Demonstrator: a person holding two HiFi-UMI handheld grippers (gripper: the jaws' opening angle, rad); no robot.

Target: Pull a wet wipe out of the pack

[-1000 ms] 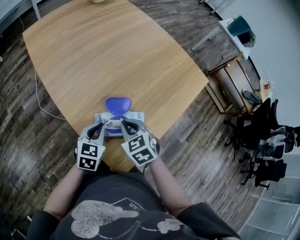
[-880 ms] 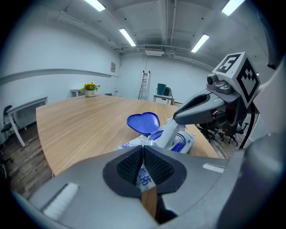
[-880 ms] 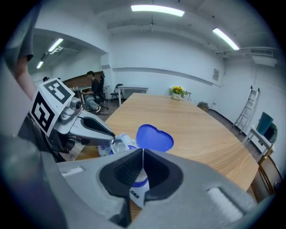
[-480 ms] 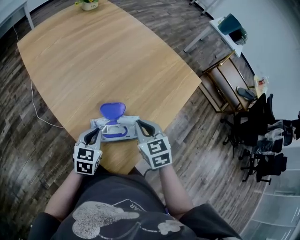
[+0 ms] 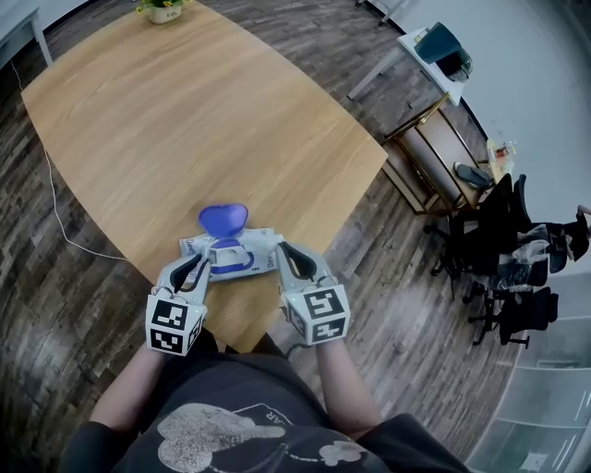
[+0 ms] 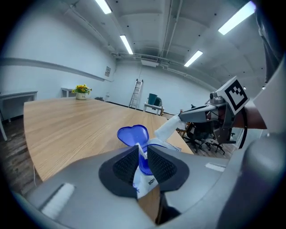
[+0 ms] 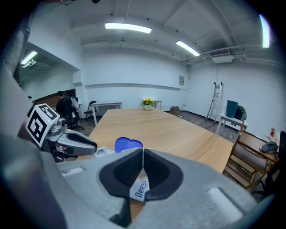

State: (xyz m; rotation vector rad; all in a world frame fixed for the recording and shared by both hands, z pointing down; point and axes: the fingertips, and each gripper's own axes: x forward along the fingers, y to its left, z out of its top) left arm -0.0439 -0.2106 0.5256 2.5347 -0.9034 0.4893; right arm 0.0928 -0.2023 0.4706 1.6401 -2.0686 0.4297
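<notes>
A white wet-wipe pack (image 5: pixel 233 255) lies near the wooden table's (image 5: pixel 185 111) front edge, its blue heart-shaped lid (image 5: pixel 223 220) flipped open toward the far side. My left gripper (image 5: pixel 200 271) is at the pack's left end. In the left gripper view its jaws (image 6: pixel 143 154) are opening, with the pack's film (image 6: pixel 144 181) still hanging in the gap between them. My right gripper (image 5: pixel 287 256) is shut on the pack's right end, and printed film (image 7: pixel 139 187) is pinched between its pads (image 7: pixel 143 165). The left gripper view shows that end (image 6: pixel 170 128) lifted.
A potted plant (image 5: pixel 164 10) stands at the table's far end. A wooden side rack (image 5: pixel 434 157) and office chairs (image 5: pixel 517 249) are on the floor to the right. A white cable (image 5: pixel 55 212) runs along the floor on the left.
My right gripper has moved from the middle of the pack out to its right end and risen. My left gripper has lifted slightly and its jaws have parted.
</notes>
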